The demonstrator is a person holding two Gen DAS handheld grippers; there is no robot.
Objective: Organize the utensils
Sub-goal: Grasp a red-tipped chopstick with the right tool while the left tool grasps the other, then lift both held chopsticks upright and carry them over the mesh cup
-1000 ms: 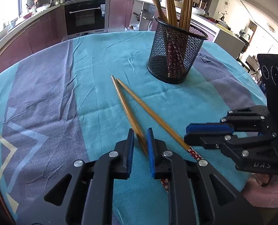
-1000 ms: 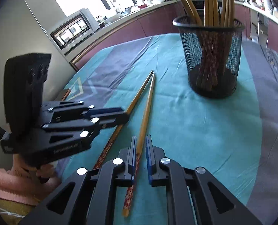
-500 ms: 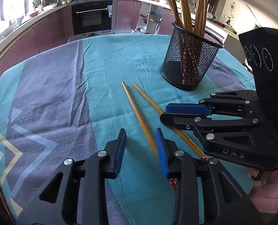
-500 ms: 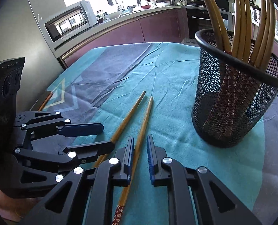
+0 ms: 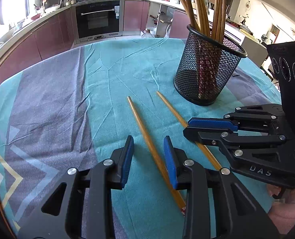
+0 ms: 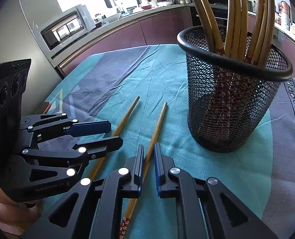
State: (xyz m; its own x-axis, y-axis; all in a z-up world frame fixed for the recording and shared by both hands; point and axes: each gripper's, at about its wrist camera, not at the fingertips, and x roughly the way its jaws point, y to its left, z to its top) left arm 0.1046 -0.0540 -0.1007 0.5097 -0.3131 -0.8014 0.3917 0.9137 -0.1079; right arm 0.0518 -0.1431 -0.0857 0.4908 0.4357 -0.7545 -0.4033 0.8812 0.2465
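Right gripper (image 6: 148,160) clamped on chopstick (image 6: 157,125); left gripper (image 5: 148,155) apart, astride other chopstick (image 5: 141,127). Sticks thin, stiff, light, likely slippery; grip mid-shaft.

Left gripper (image 5: 148,155) straddles one chopstick (image 5: 145,137) at lower centre; right gripper (image 5: 189,128) clamps the other chopstick (image 5: 173,111); mesh cup (image 5: 207,67) upper right.

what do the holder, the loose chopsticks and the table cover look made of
Holder: black metal mesh, likely, with a smooth rolled rim. Loose chopsticks: probably bamboo or wood, golden and slightly glossy, with red patterned ends. Table cover: teal and grey fabric, creased and matte.
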